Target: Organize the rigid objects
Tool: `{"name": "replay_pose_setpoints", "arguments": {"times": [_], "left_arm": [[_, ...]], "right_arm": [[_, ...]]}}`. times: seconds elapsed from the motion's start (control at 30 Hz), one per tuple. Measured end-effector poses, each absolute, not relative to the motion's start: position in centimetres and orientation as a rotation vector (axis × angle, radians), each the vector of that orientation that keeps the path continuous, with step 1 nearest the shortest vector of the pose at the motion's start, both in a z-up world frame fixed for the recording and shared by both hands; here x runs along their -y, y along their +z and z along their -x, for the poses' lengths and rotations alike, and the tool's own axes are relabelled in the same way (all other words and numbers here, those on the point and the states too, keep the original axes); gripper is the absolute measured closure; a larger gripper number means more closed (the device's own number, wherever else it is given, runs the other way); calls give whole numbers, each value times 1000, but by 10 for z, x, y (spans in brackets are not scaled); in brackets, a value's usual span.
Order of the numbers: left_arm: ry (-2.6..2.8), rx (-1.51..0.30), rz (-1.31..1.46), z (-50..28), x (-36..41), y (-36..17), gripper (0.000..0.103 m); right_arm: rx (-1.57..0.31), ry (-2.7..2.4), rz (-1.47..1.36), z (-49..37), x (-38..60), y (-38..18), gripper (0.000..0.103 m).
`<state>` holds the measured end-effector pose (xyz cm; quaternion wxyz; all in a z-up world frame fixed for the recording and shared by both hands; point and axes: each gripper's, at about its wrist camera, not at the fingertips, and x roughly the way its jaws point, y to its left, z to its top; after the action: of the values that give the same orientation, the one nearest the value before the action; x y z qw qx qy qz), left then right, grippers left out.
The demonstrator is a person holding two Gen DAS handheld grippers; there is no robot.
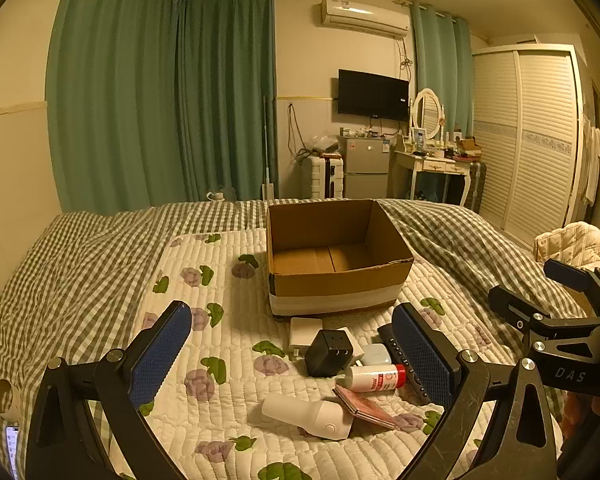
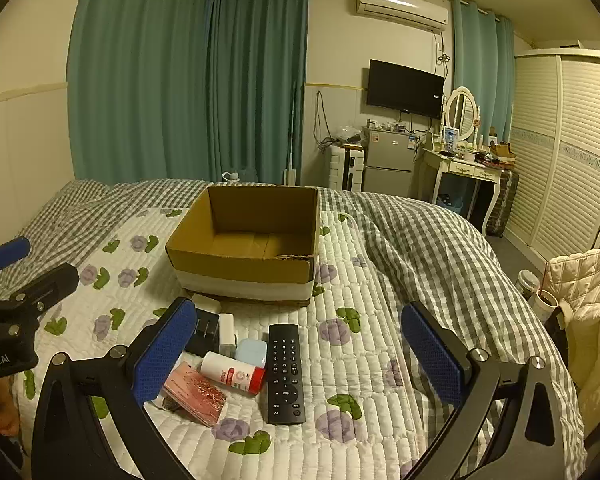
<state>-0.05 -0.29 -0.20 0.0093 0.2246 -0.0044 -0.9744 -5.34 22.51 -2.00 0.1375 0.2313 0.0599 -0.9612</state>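
Jaws of the left gripper [image 1: 292, 354] spread wide, gripping nothing, hovering above the quilted floral mat [image 1: 220, 320]. Between those jaws, a loose cluster: black plug adapter [image 1: 328, 352] nearest the middle, white charger [image 1: 306, 330] just beyond it, pale blue case [image 1: 376, 354] toward the right jaw, red-capped white bottle [image 1: 374, 378] lying on its side just nearer than the case. Closer in still, white cylindrical device [image 1: 308, 416] lying flat, touching a pink packet [image 1: 364, 404] beside the right jaw. Black remote [image 1: 404, 360] partly hidden behind the right jaw's blue pad.

Straight ahead past the jaw tips, open cardboard box [image 1: 336, 256], upright on the mat, apparently holding nothing.

Jaws of the right gripper [image 2: 300, 356] likewise wide apart, clasping nothing. Black remote [image 2: 286, 374] lying lengthwise between them, nearer the left jaw. Bottle [image 2: 234, 372] and pink packet [image 2: 196, 394] up against the left jaw, blue case [image 2: 252, 352] just beyond the bottle, adapter [image 2: 204, 334] half hidden by the left pad. Box [image 2: 248, 240] ahead, beyond the left jaw tip. Rumpled checked duvet [image 2: 420, 248] past the right jaw.
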Motion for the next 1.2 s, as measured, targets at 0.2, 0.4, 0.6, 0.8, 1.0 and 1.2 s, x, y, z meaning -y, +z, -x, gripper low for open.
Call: {"name": "replay_pose_setpoints", "arguments": {"times": [0.2,0.4,0.6,0.8,1.0,1.2], "left_arm": [[-3032,12,-706,2,4,-4,1],[-2993,2,-704,4,5,-7,1],[-2982,-7,-715,5,7,-10,1],[-2972,-18,-729,7,8,-11,1],[-2970,-18,-721,6,8,-11,1],[-2968,-18,-724,7,8,-12,1]], "right_arm": [[-188,-2775,-670,53,-224,-22,0],[-190,-2773,-678,54,-223,-24,0],[-189,-2772,-693,57,-223,-26,0],[-193,-2763,-706,57,-222,-27,0],[-203,-2754,-700,55,-220,-26,0],[-200,-2748,-706,57,-220,-26,0]]}}
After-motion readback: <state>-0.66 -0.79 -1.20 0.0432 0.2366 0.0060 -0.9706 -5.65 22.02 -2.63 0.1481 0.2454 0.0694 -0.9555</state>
